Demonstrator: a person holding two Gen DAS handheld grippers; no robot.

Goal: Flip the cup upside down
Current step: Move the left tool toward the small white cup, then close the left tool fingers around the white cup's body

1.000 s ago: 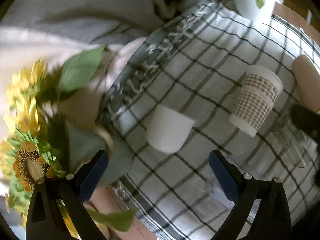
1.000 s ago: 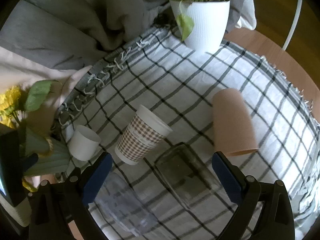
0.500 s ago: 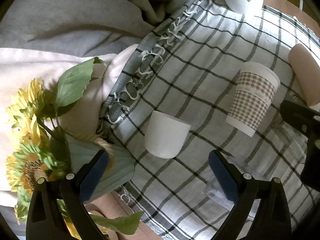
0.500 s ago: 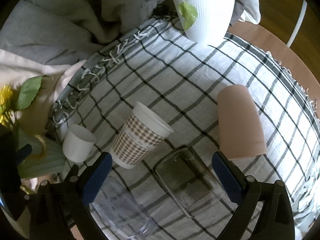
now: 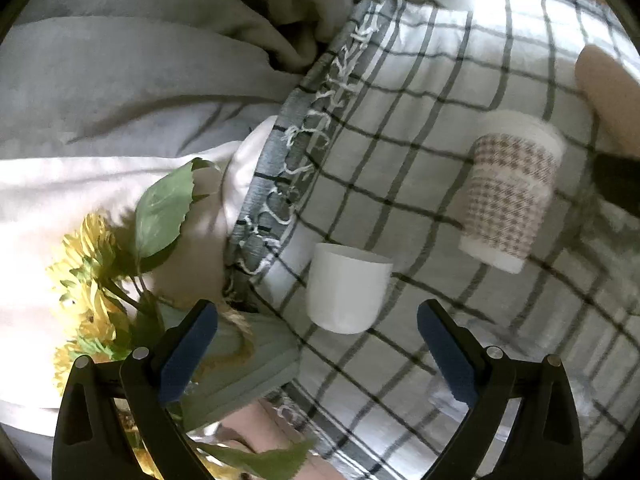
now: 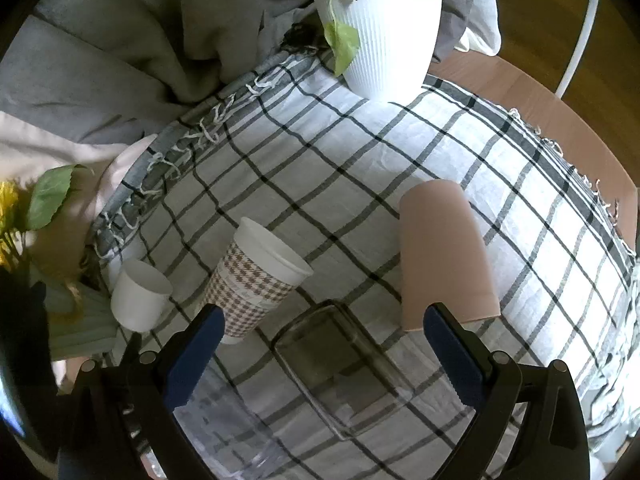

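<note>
The small white cup [image 5: 347, 288] stands upright, mouth up, on the checked cloth [image 5: 420, 160], just ahead of your left gripper [image 5: 318, 342] and between its fingers' lines; from the right wrist it sits at about 8 o'clock [image 6: 140, 295]. You cannot see inside it from either view. Your left gripper is spread wide and grips nothing. Your right gripper [image 6: 320, 344] is equally wide apart and also bare.

At 2 o'clock from the white cup stands a houndstooth paper cup [image 5: 510, 196] with a white lid-like rim; a pale band crosses its pattern, but any writing there is too blurred to read. Beyond it a tan tumbler [image 6: 442, 254] stands mouth down. A clear glass [image 6: 340, 364] rests between your right fingers, its contents hard to judge. A clear plastic vessel [image 6: 224, 428] at 7 o'clock is cut off by the frame.

A white ribbed pot [image 6: 388, 40] at 12 o'clock holds a leafy green plant. At 9 o'clock from the cup, sunflowers [image 5: 86, 280] rise from a pale green vase [image 5: 248, 364], partly hidden behind your left finger.
</note>
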